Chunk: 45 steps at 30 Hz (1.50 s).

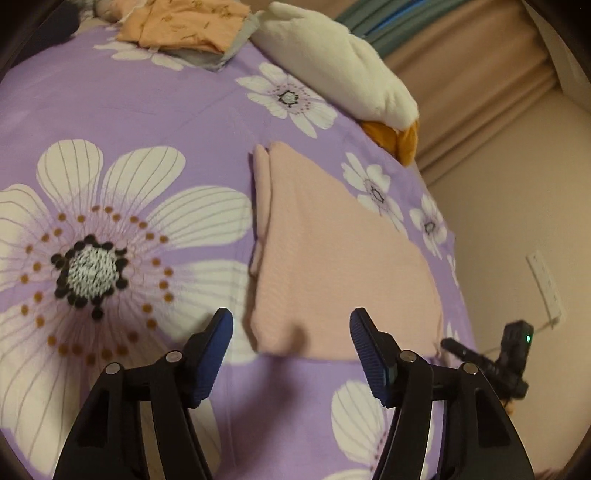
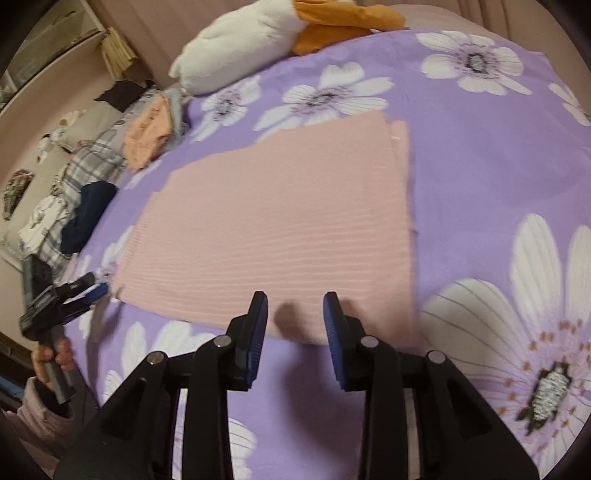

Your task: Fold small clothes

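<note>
The bed point(image 2: 480, 177), spread with a purple sheet printed with big white flowers, serves as the folding surface, and its open middle is given over to one garment so the cloth can lie flat. That pink ribbed garment point(image 2: 280, 218) lies there already doubled over, with a narrow strip of a lower layer peeking out along one side, which suggests a fold in progress rather than a finished packet. A white and orange plush toy point(image 2: 258, 33) sits at the far edge, and an orange folded garment point(image 1: 184, 22) rests well apart near the far side of the bed, probably the done pile. More crumpled clothes point(image 2: 74, 206) lie heaped beside the bed, likely waiting their turn. Both tools slant downward toward the near hem of the pink piece. The left gripper point(image 1: 291, 354) hovers just short of that hem, its fingers spread wide and released, nothing between them. The right gripper point(image 2: 295, 332) hangs over the same hem, fingers narrower but also apart and empty, no pad pressing cloth. A hand point(image 2: 51, 362) wraps the left tool's handle at the edge of the right view.
</note>
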{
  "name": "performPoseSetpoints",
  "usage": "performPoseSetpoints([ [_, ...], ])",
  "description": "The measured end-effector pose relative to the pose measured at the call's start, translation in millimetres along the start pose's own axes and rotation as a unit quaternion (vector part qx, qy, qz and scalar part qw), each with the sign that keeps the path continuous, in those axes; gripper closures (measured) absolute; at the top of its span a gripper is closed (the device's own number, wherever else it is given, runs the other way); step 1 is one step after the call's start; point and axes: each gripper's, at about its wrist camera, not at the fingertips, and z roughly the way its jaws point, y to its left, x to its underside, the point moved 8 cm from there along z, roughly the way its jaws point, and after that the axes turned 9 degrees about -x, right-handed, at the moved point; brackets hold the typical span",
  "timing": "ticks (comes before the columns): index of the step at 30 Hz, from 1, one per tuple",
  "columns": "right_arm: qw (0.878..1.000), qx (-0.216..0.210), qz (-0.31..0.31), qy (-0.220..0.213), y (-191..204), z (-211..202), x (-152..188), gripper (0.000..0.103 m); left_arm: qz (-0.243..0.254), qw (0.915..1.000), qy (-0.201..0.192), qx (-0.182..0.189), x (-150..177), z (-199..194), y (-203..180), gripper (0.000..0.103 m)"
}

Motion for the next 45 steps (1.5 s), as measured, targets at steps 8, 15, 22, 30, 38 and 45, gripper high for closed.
performPoseSetpoints([
  [8, 0.999, -0.048, -0.009, 0.019, 37.4, 57.4, -23.2, 0.069, -0.038, 0.9971, 0.038, 0.054, -29.0, 46.1, -2.1, 0.039],
  [15, 0.998, -0.043, -0.030, 0.020, 59.1, 106.7, -71.4, 0.069, -0.036, 0.9938, 0.058, 0.088, -53.0, 71.9, -18.9, 0.039],
  [22, 0.999, 0.017, -0.036, 0.018, 54.6, 158.6, -120.0, 0.084, -0.027, 0.9946, 0.071, 0.070, -62.0, 88.3, -24.5, 0.074],
  [30, 0.996, 0.049, -0.053, 0.045, 50.6, 171.2, -125.3, 0.088, -0.010, 0.9960, 0.079, 0.041, -58.2, 92.6, -20.2, 0.083],
  [38, 0.990, 0.044, -0.119, 0.066, 69.8, 143.9, -69.6, 0.088, -0.015, 0.9958, 0.085, 0.032, -59.1, 94.2, -19.4, 0.083],
  [45, 0.989, 0.002, -0.125, 0.080, 98.7, 114.7, -22.7, 0.086, -0.011, 0.9962, 0.086, 0.005, -61.3, 90.1, -23.6, 0.086],
])
